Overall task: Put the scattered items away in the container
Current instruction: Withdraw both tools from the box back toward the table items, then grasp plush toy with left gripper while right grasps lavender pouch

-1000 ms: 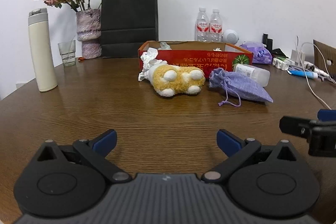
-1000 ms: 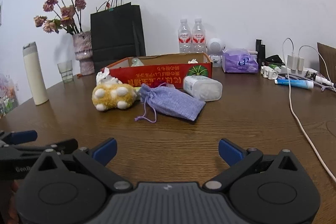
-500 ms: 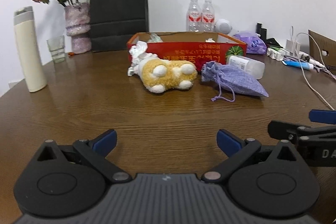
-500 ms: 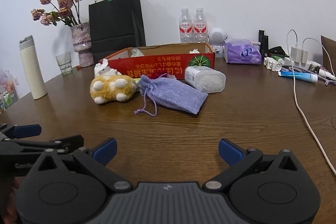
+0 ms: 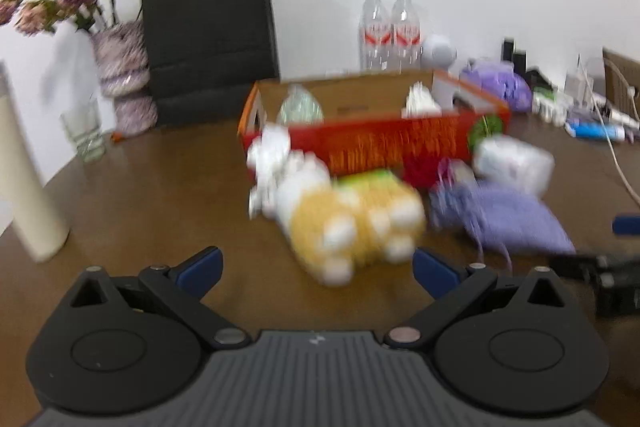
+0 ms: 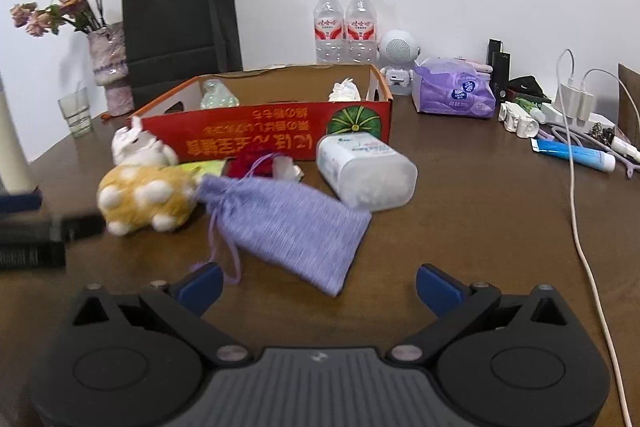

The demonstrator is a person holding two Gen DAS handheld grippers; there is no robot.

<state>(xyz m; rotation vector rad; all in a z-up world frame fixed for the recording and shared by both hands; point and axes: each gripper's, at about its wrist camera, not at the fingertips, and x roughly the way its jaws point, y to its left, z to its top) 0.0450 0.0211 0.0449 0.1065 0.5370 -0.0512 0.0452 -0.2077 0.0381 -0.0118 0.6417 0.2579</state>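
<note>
Right now both grippers hang low over the brown bench (image 6: 480, 219) with their blue-tipped fingers spread wide and nothing between them. The left gripper (image 5: 316, 269) points at the yellow plush toy (image 5: 356, 223), which lies on its side just ahead of the fingertips, a little toward the right finger. The right gripper (image 6: 318, 281) points at the purple drawstring pouch (image 6: 288, 223); the pouch's lower corner reaches down almost between the fingertips, and its cord trails by the left finger.

Behind those two things stands the red cardboard box (image 6: 280, 139), open at the top, with a clear crumpled bottle and a wad of white paper already inside. A clear plastic jar (image 6: 366, 169) lies on its side against the box front, just right of the pouch. A white crumpled tissue (image 6: 136, 147) sits at the box's left corner, touching the plush toy.

From the left wrist the whole middle of the scene is smeared by motion, so the toy, the pouch and the jar are soft blobs there. Something red and something green lie between the toy and the box, mostly hidden; I can't tell what they are. Each gripper shows in the other's view only as a dark blur cut off at the edge.
</note>
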